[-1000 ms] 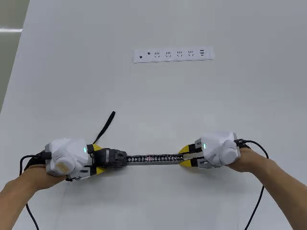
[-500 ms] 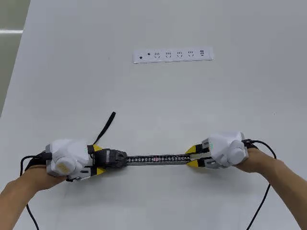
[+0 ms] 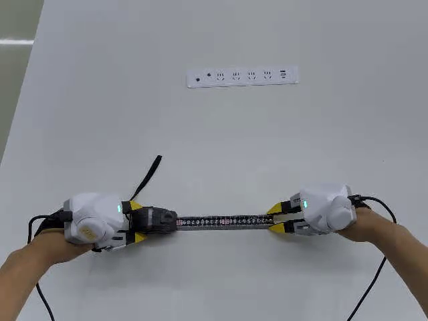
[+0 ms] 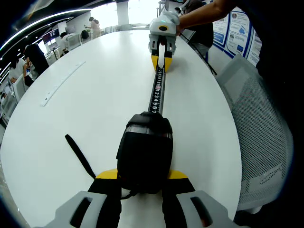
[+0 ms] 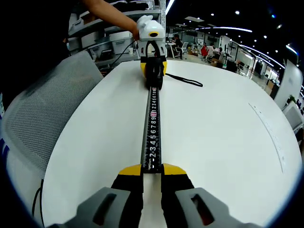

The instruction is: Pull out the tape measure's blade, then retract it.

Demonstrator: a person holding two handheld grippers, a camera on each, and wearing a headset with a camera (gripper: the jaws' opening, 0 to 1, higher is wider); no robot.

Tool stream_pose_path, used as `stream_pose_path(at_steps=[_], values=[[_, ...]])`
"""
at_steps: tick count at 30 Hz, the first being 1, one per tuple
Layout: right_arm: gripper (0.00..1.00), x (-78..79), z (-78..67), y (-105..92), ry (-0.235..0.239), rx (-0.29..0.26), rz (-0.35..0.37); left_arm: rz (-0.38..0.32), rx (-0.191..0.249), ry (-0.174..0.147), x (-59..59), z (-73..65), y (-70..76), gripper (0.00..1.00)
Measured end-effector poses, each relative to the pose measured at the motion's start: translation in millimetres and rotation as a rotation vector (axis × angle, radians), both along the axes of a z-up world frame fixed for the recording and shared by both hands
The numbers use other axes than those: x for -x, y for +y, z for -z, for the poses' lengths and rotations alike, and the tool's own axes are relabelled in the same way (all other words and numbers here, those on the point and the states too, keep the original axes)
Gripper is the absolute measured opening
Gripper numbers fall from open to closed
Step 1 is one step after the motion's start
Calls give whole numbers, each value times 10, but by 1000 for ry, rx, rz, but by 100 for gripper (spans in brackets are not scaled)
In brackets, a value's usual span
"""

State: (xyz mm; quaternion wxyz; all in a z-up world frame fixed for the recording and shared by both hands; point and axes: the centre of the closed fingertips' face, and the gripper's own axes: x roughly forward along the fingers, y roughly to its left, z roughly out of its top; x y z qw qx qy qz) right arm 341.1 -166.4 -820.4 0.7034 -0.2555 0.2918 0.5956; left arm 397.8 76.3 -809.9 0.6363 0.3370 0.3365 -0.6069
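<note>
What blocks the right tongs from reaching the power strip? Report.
Probably reachable, yes: bare table lies between right tongs and power strip. But they're shut on the blade, so they'd need to release first.

Left gripper (image 3: 138, 221) and right gripper (image 3: 275, 219) have white shells, yellow-tipped fingers (image 3: 275, 208), black cables (image 3: 376, 200).

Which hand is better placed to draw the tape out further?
Right. The right gripper is shut on the blade at its free end, so moving it away lengthens the blade. The left gripper is shut on the case, anchoring it.
</note>
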Motion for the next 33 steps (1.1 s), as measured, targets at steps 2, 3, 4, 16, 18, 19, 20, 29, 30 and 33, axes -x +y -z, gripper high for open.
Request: stream_pose_path(at_steps=[2,3,4,16,18,19,20,29,30,33], values=[[11,1,-1,-32,2,3,1,0,0,0,-1,0,-1,30],[11,2,0,-52,2,5,2,-1,-1,0,-2,0,-2,30],[11,3,0,-64,2,6,3,-1,-1,0,-2,0,-2,30],[11,38,-1,-201,11,19,13,1,-7,0,-5,-10,-1,30],[11,38,-1,-204,10,20,13,1,-8,0,-5,-10,0,30],[11,38,-1,-206,10,20,14,2,-8,1,-5,-10,0,30],[11,38,1,-224,8,26,15,3,-10,0,-4,-10,1,30],[12,61,18,-244,7,63,7,18,-28,-3,3,-12,-2,30],[13,55,21,-243,12,69,9,23,-34,-4,6,-11,-8,30],[14,62,16,-236,17,82,6,30,-47,-7,2,-11,-20,31]])
